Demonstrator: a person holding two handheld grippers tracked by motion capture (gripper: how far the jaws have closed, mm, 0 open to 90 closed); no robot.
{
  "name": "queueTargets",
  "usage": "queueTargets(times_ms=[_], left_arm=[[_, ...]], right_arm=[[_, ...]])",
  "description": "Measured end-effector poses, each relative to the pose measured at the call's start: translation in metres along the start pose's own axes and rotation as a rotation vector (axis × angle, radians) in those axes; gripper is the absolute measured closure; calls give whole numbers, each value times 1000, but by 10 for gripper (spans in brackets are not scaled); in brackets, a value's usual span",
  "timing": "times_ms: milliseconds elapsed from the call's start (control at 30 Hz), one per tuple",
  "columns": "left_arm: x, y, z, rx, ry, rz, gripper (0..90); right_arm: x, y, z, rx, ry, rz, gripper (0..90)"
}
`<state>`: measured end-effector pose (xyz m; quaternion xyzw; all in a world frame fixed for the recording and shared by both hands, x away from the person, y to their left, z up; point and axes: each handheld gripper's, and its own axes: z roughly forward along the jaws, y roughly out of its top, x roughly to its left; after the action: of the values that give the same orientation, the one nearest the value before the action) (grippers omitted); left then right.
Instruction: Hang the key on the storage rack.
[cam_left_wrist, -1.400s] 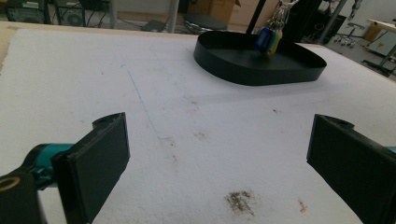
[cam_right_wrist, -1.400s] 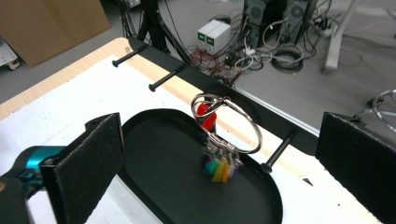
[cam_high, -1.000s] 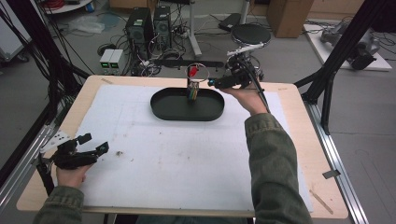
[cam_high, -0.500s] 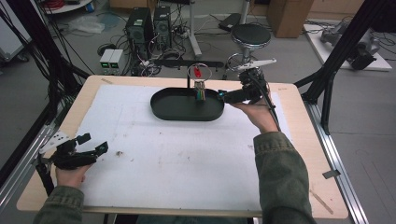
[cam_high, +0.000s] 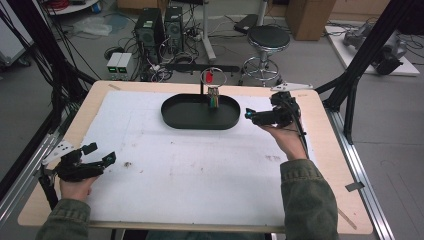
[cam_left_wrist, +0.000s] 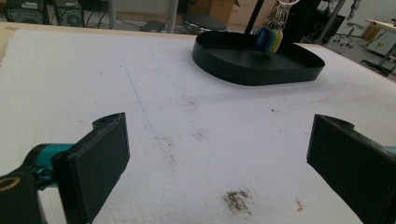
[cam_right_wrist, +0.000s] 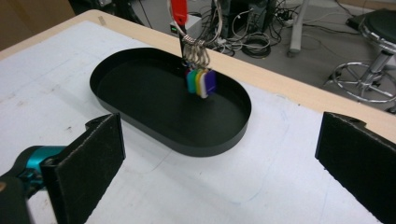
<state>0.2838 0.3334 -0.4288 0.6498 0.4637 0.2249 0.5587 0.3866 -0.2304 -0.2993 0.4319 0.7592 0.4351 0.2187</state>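
White mat (cam_high: 200, 175) over a wood table (cam_high: 330, 150), with small brown stains near the front. Left gripper (cam_high: 97, 155) low by the near left edge, jaws wide apart and holding nothing; right gripper (cam_high: 248, 115) farther back on the right, just beside the tray (cam_high: 180, 117), jaws wide apart too and empty. Black oval tray at the far middle of the mat, with a bunch of colored tags (cam_right_wrist: 201, 81) hanging over it from a ring on a thin stand (cam_high: 202, 87), a red tag (cam_high: 209, 76) up top; stool (cam_high: 269, 37) and computers (cam_high: 160, 25) on the floor behind.
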Motion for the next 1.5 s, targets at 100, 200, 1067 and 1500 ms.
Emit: queueTargets(times_ms=[100,200,1067,1500], left_arm=[[0,0,0,7,1,-3,63],[0,0,0,7,5,-2,63],[-1,0,2,16,7,6,63],[0,0,2,19,0,6,63]], right_arm=[[-1,-12,-2,1,6,9,5],[-4,-24,-3,-3,9,21,5],[-26,-110,-35,-10,-11,124,5],[-29,-140,-40,-8,-3,132,5]])
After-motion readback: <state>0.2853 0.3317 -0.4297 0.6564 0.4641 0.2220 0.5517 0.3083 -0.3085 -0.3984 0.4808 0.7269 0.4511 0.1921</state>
